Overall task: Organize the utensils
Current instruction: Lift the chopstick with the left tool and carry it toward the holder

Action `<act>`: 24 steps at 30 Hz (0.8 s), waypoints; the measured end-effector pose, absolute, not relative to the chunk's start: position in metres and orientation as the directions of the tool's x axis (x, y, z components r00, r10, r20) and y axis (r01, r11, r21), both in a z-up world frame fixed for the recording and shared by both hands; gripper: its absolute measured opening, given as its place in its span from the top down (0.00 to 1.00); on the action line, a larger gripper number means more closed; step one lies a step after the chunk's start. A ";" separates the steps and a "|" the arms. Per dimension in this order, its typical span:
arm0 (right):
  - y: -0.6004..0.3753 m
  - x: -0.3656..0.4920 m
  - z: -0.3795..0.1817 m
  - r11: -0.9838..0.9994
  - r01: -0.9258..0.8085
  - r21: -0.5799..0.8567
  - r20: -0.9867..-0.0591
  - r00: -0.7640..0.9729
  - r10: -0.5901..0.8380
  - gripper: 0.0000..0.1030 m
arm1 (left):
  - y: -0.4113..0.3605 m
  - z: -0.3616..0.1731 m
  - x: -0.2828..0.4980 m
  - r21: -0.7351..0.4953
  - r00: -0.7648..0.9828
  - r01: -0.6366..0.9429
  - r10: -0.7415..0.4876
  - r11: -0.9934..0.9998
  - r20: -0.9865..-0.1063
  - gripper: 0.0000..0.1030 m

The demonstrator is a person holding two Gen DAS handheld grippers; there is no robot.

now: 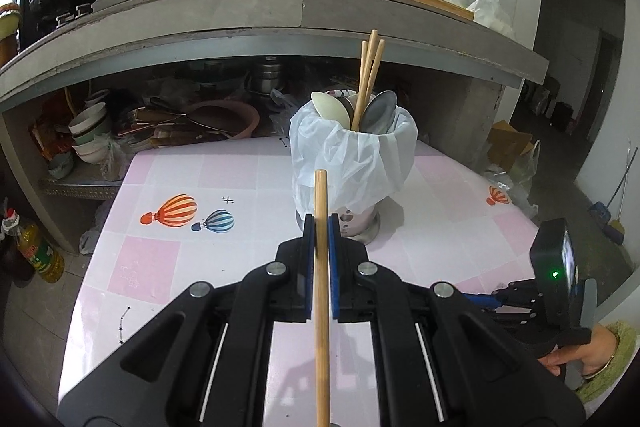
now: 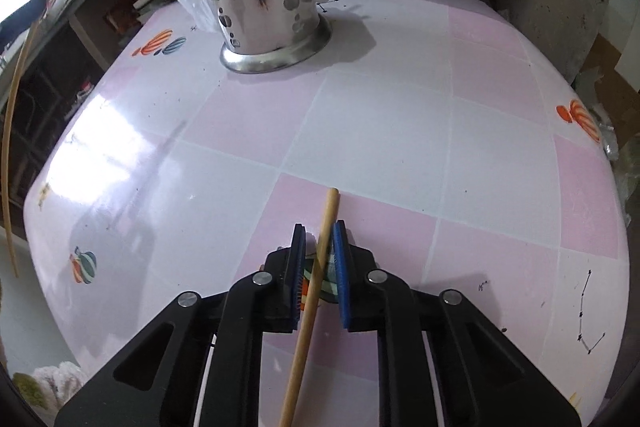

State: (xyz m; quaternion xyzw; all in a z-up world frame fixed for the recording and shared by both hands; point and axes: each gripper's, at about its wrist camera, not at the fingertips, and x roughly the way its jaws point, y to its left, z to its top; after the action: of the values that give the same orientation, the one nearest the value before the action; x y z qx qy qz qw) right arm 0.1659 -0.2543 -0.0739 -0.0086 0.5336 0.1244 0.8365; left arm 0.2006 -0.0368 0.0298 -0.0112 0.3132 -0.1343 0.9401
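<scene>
- Two chopsticks in play. One chopstick [image 1: 321,267] sits clamped in your L gripper [image 1: 320,227], pads tight on the shaft, tip aimed at the holder.
- 2nd chopstick [image 2: 316,275] lies on the table [image 2: 400,131], running up between the jaws of your R gripper [image 2: 319,239]. Jaws narrow but not yet pinching: right pad looks to be touching the stick, gap shows on the left pad's side.
- Stick sits skewed across the R jaws, so square the gripper to the shaft before closing, else it'll prob. roll or pivot out.
- Utensil holder [image 1: 360,223], steel w/ holes and a plastic bag [image 1: 352,155] over the rim, stands at the far end of the table. Already holds 3 chopsticks [image 1: 370,75] and spoons [image 1: 330,107].
- For the L drop: come in above the rim, tip down, aim for the gap between spoons. Bag may snag the tip.
</scene>
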 end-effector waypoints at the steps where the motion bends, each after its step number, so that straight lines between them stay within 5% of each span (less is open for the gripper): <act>1: -0.253 0.166 -0.074 0.969 -0.220 0.110 -0.897 0.399 0.193 0.88 | -0.036 0.030 0.200 -0.112 0.769 0.247 -0.266 0.962 -0.581 0.95; 10: -0.248 0.165 -0.075 0.970 -0.236 0.064 -0.898 0.410 0.159 0.94 | -0.034 0.033 0.199 -0.130 0.776 0.245 -0.275 0.961 -0.568 0.95; 24: -0.270 0.154 -0.014 0.956 -0.209 0.205 -0.797 0.531 0.287 0.94 | -0.036 0.035 0.197 -0.124 0.779 0.250 -0.276 0.960 -0.564 0.95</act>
State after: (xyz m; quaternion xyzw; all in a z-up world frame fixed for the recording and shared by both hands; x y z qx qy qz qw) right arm 0.1537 -0.2699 -0.0137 0.0422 0.4631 0.1419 0.8738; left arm 0.1971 -0.0364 0.0346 -0.0212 0.3020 -0.1394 0.9428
